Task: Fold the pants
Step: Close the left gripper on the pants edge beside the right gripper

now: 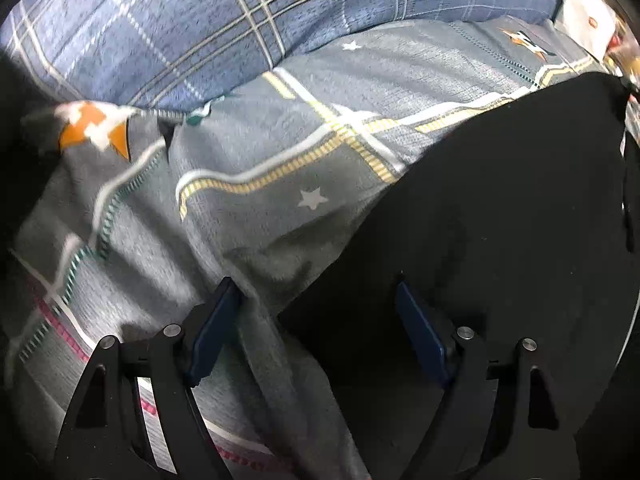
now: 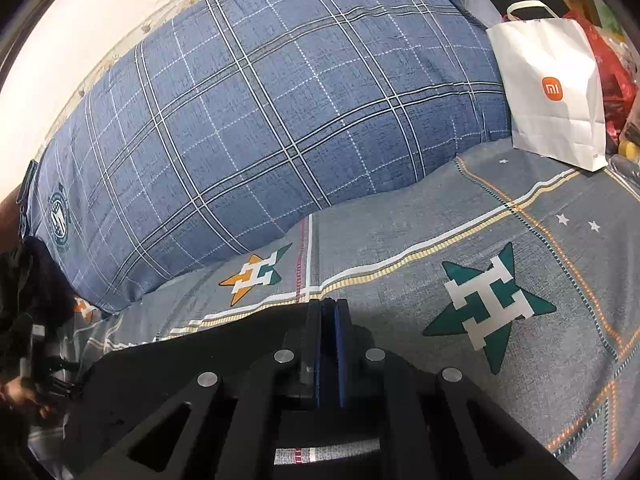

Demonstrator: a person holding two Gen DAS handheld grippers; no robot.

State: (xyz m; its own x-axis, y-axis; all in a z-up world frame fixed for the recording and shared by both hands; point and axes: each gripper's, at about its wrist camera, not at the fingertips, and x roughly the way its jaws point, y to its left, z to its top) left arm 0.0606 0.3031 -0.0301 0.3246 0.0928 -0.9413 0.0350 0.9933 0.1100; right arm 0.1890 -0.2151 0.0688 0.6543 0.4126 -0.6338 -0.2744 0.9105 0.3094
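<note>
Bed (image 2: 400, 220) carries everything; the black pants (image 1: 500, 220) lie flat on its grey sheet below the blue plaid pillow (image 2: 260, 100). Seen from the left wrist, the pants spread from 6 toward 2 o'clock, their edge running diagonally between the spread, released left fingers (image 1: 218, 320), so the left gripper (image 1: 316, 288) looks nearer that edge. The right gripper (image 2: 328, 308) is clenched at the pants' far hem; whether cloth sits between its pads I cannot tell.
</note>
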